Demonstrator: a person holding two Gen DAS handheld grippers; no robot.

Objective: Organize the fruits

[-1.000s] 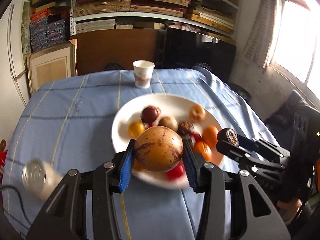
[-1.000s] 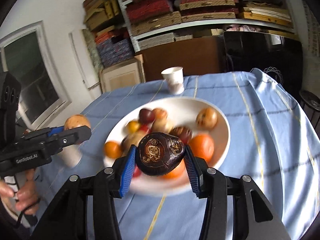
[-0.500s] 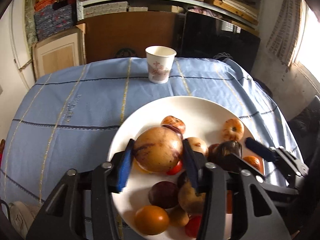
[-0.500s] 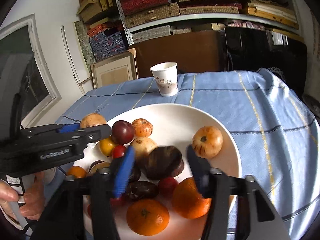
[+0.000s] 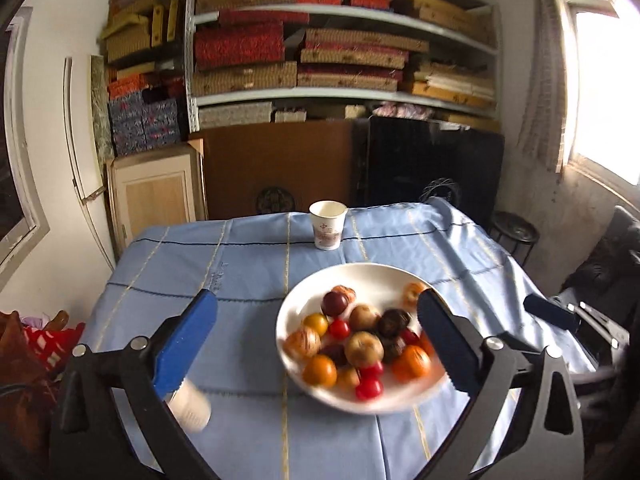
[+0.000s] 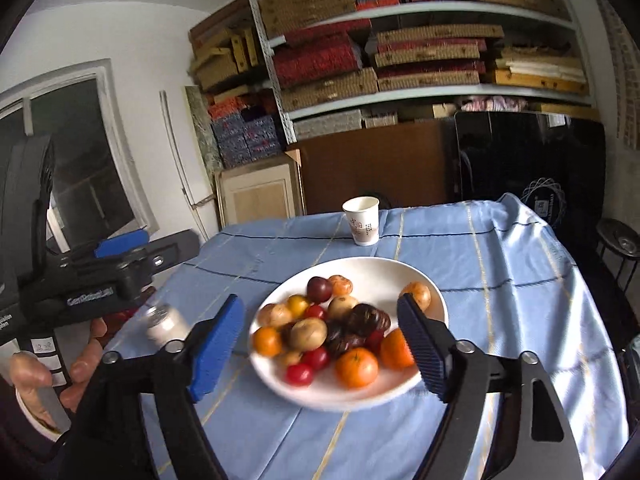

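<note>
A white plate on the blue tablecloth holds several fruits: oranges, red cherry tomatoes, a tan round fruit and a dark wrinkled fruit. My left gripper is open and empty, raised above and in front of the plate. My right gripper is open and empty, also raised in front of the plate. The left gripper also shows in the right wrist view at the left.
A paper cup stands behind the plate. A small white bottle lies left of the plate. Shelves with stacked boxes fill the wall behind the table. The table edge falls away at the right.
Both grippers opened and let go of their fruits onto the plate, the tan round fruit from the left, the dark wrinkled one from the right. Both then pulled back and up.
</note>
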